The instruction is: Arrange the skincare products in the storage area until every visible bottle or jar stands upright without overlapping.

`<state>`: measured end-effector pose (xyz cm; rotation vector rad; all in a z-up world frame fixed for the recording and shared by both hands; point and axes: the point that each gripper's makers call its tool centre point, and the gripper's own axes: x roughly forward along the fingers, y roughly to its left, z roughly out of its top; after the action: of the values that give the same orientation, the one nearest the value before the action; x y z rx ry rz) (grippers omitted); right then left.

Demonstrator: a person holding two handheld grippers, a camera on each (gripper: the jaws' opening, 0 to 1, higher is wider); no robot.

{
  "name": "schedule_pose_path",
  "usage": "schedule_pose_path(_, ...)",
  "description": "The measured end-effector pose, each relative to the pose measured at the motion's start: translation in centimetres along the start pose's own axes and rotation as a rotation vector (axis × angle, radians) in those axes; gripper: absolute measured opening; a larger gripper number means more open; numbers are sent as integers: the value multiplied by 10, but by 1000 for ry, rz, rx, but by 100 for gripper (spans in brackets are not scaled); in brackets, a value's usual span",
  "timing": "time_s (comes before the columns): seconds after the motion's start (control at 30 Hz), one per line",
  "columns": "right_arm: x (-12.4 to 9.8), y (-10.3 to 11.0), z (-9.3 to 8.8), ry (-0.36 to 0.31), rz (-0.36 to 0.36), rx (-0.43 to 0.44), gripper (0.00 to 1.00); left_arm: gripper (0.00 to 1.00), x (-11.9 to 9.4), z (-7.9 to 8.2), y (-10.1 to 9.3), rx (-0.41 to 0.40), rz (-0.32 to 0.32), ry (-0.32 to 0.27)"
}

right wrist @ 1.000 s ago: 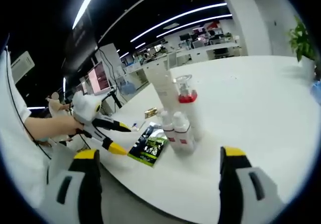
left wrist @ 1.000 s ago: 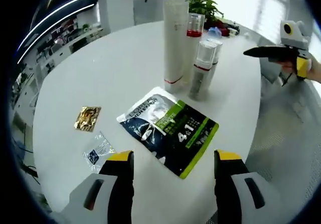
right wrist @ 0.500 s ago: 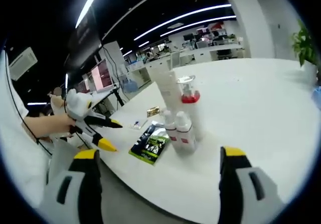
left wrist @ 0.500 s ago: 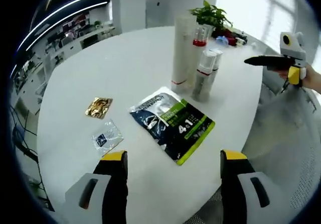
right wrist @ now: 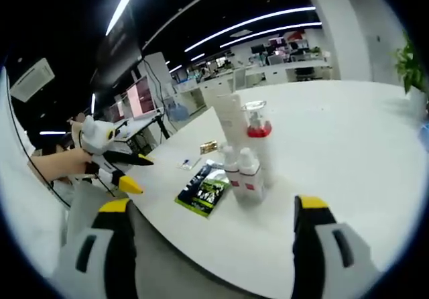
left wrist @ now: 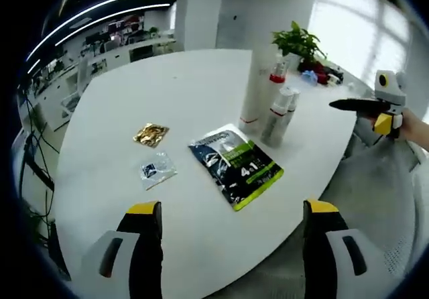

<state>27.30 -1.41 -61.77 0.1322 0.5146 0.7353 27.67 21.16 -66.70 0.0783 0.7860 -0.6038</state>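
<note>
On the round white table [left wrist: 134,98] a tight group stands upright: a tall white tube [left wrist: 253,92], a clear bottle with a red band [left wrist: 276,78] and two small white bottles [left wrist: 279,116]. The same group shows in the right gripper view, with the tube [right wrist: 231,121], the red-banded bottle [right wrist: 257,135] and the small bottles [right wrist: 244,173]. A dark sachet with green edging [left wrist: 236,165] lies flat in front of them. My left gripper [left wrist: 226,242] is open and empty, off the table's near edge. My right gripper [right wrist: 208,242] is open and empty, also back from the table.
A gold packet [left wrist: 151,134] and a small clear packet [left wrist: 157,169] lie left of the sachet. A potted plant [left wrist: 299,43] and small items stand at the table's far edge. The right gripper [left wrist: 370,106] shows off the table's right side, the left gripper [right wrist: 112,165] in a hand.
Both views have pulled back from the table, so the bottles and sachet look smaller. The things on the table have not moved. Both grippers stay open.
</note>
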Motion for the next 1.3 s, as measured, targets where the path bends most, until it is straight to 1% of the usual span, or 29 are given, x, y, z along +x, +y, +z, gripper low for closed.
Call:
schedule_pose_path(0.23, -4, -2, 0, -5, 0, 0, 99, 90, -11, -4, 3, -26, 32, -11)
schedule_pose_path(0.3, -4, -1, 0, -8, 0, 1, 99, 90, -14, -4, 4, -30, 38, -17)
schedule_pose_path(0.57, -3, -1, 0, -7, 5, -2, 99, 94, -17, -5, 8, -47, 58, -22)
schedule_pose_path(0.67, -4, -1, 0, -7, 5, 0, 99, 97, -17, -7, 8, -54, 53, -16)
schedule_pose_path(1.0, -3, -2, 0, -4, 4, 0, 99, 97, -16, -8, 10, -73, 61, -12)
schedule_pose_path(1.07, -3, -2, 0, -5, 3, 3, 99, 97, -16, -8, 14, -82, 80, -6)
schedule_pose_path(1.1, -2, -2, 0, -6, 4, 4, 99, 97, -16, -11, 22, -103, 117, 7)
schedule_pose_path(1.17, -2, -3, 0, -9, 6, 4, 99, 97, -15, -10, 27, -116, 130, 7)
schedule_pose_path(1.2, -1, -4, 0, -7, 6, 2, 99, 97, -15, -8, 31, -128, 145, -2)
schedule_pose_path(1.3, -2, -5, 0, -9, 4, 0, 99, 97, -13, -4, 37, -138, 167, -5)
